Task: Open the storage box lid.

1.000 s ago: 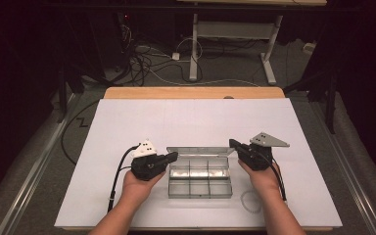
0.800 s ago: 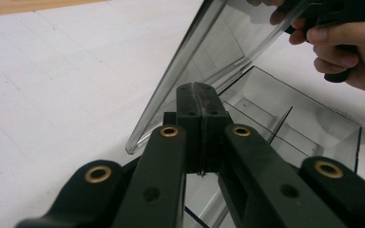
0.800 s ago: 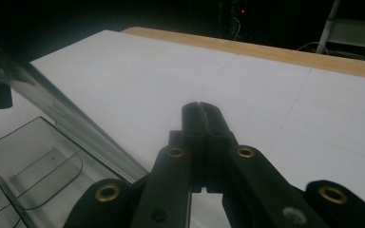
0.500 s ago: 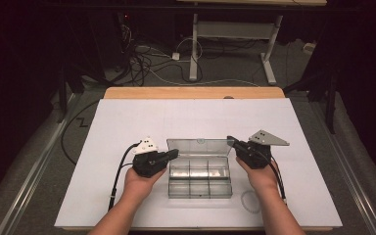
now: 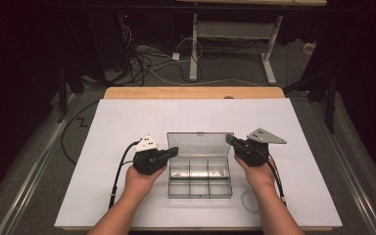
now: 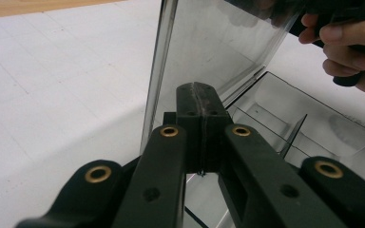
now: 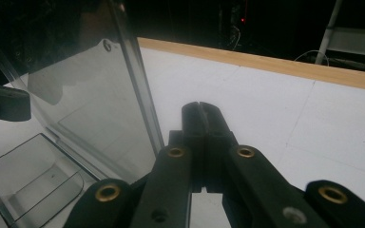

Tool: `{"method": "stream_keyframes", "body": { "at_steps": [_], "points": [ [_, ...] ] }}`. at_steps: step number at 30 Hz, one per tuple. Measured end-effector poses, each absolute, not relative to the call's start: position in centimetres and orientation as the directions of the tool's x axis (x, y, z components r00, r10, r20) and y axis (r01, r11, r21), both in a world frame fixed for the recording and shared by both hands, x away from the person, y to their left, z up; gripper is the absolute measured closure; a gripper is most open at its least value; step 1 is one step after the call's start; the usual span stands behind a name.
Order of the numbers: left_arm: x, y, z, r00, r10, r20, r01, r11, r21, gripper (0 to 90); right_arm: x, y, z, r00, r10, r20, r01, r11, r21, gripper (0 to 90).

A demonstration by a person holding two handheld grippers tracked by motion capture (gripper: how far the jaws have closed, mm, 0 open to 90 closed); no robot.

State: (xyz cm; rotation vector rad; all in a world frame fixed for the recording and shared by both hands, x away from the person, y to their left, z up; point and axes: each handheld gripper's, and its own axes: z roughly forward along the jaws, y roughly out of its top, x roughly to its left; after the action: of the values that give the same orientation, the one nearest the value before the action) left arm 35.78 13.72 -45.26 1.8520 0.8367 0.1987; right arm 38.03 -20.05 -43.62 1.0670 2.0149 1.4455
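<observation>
A clear plastic compartment box (image 5: 200, 190) lies on the white sheet near the front of the table, its lid (image 5: 200, 144) standing upright at the back. My left gripper (image 5: 175, 150) is shut, its tips at the box's left side by the lid's left edge. In the left gripper view the closed jaws (image 6: 200, 88) rest beside the lid (image 6: 214, 52), with the box's open compartments (image 6: 313, 137) to the right. My right gripper (image 5: 229, 138) is shut at the lid's upper right corner. In the right gripper view the closed jaws (image 7: 201, 107) sit just right of the lid (image 7: 95, 95).
The white sheet (image 5: 127, 122) covers a wooden table whose bare edge (image 5: 191, 92) shows at the back. A black cable (image 5: 119, 171) trails from the left gripper. A faint ring mark (image 5: 247, 199) lies by the right forearm. Desk legs and cables stand on the floor beyond.
The lid has swung up from lying low over the box to standing upright. Both grippers rose and moved back along with its two side edges.
</observation>
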Motion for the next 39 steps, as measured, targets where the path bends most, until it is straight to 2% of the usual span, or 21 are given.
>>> {"method": "stream_keyframes", "body": {
  "at_steps": [10, 18, 29, 39],
  "points": [
    [34.9, 15.5, -45.3, 0.725, 0.648, -0.232, 0.452, -0.193, 0.871, 88.1, 38.7, -20.0, -43.8, -0.597, 0.797, 0.087, 0.339, 0.152, 0.929, 90.0],
    [35.8, 17.8, -45.9, 0.642, 0.729, -0.239, 0.495, -0.156, 0.855, 88.2, 39.0, -20.0, -43.8, -0.592, 0.8, 0.092, 0.344, 0.148, 0.927, 90.0],
    [39.0, 16.3, -45.6, 0.634, 0.729, -0.26, 0.505, -0.135, 0.852, 88.2, 39.2, -20.0, -43.8, -0.589, 0.803, 0.092, 0.349, 0.15, 0.925, 90.0],
    [39.9, 15.1, -45.2, 0.647, 0.712, -0.271, 0.498, -0.126, 0.858, 88.1, 39.7, -19.8, -43.8, -0.58, 0.81, 0.09, 0.358, 0.154, 0.921, 90.0]
  ]
}}
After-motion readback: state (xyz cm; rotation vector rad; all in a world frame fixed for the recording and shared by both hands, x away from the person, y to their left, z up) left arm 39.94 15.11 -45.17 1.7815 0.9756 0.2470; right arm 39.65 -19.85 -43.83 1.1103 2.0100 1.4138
